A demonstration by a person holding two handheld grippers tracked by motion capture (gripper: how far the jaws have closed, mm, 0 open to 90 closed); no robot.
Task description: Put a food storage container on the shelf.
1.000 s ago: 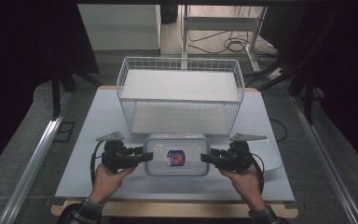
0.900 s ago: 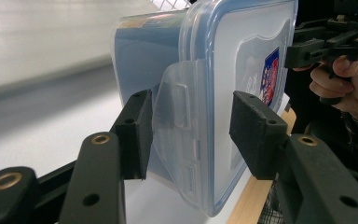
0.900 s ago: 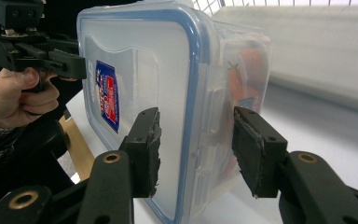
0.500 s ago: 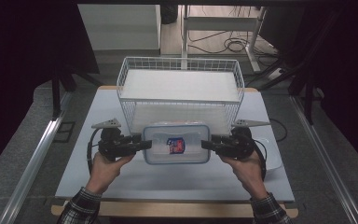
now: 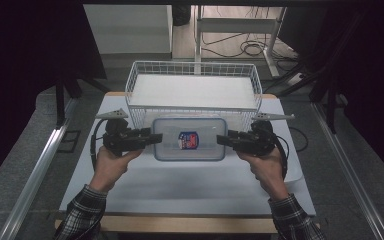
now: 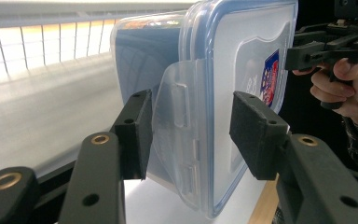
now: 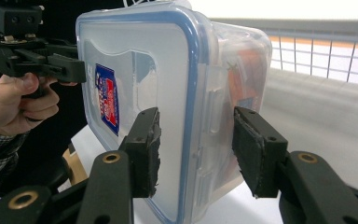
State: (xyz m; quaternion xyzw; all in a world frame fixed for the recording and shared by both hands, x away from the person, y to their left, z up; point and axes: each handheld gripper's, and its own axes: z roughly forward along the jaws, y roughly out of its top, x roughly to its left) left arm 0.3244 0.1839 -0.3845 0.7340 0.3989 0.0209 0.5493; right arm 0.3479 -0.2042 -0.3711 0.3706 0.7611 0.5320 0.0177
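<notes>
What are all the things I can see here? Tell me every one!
Plastic box: one, clear with a blue-edged lid and a red and blue sticker, held up off the table between the two grippers, in front of the basket.
Wire basket: one, white, at the far side of the table.
Table: one, pale top with a wooden edge, under everything.
Cables: a few, black, on the floor behind the table.
Left gripper: one, black, clamped on the left end of the box.
Right gripper: one, black, clamped on the right end of the box.
Hands: two, in checked sleeves, each holding a gripper.
</notes>
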